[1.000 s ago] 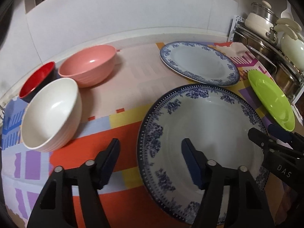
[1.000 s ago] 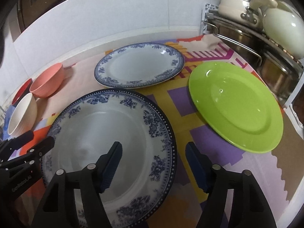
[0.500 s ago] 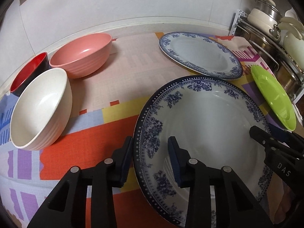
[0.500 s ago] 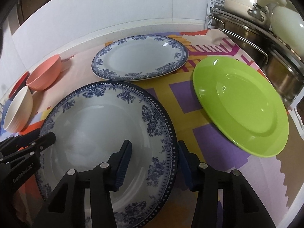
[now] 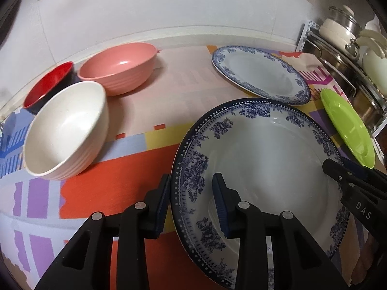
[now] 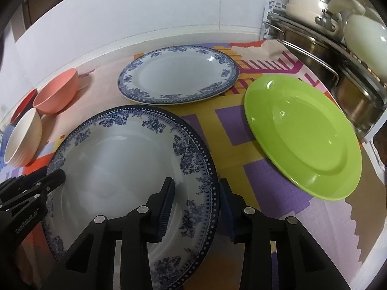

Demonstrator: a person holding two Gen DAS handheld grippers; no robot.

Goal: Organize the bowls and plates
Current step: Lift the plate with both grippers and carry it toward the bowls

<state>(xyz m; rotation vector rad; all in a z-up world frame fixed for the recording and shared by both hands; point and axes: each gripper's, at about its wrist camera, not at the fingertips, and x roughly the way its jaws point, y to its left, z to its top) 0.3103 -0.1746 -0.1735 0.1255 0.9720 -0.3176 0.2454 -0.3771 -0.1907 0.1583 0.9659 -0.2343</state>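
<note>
A large blue-and-white floral plate (image 5: 261, 159) (image 6: 125, 159) is held between both grippers. My left gripper (image 5: 191, 205) is shut on its left rim, one finger under and one over. My right gripper (image 6: 197, 205) is shut on its right rim the same way. A second blue-rimmed plate (image 5: 258, 72) (image 6: 179, 72) lies flat at the back. A green plate (image 5: 346, 125) (image 6: 302, 135) lies to the right. A white bowl (image 5: 65, 130) (image 6: 23, 140), a pink bowl (image 5: 118, 65) (image 6: 56, 91) and a red bowl (image 5: 47, 83) (image 6: 23, 102) sit on the left.
A patterned cloth (image 5: 108, 183) covers the counter. A metal rack (image 6: 338, 55) with pots and a pale kettle (image 6: 365, 41) stands at the right, close to the green plate. A white tiled wall (image 6: 145, 7) runs along the back.
Both grippers have closed from wide open onto opposite rims of the large floral plate. The plate now looks slightly raised and nearer to both cameras.
</note>
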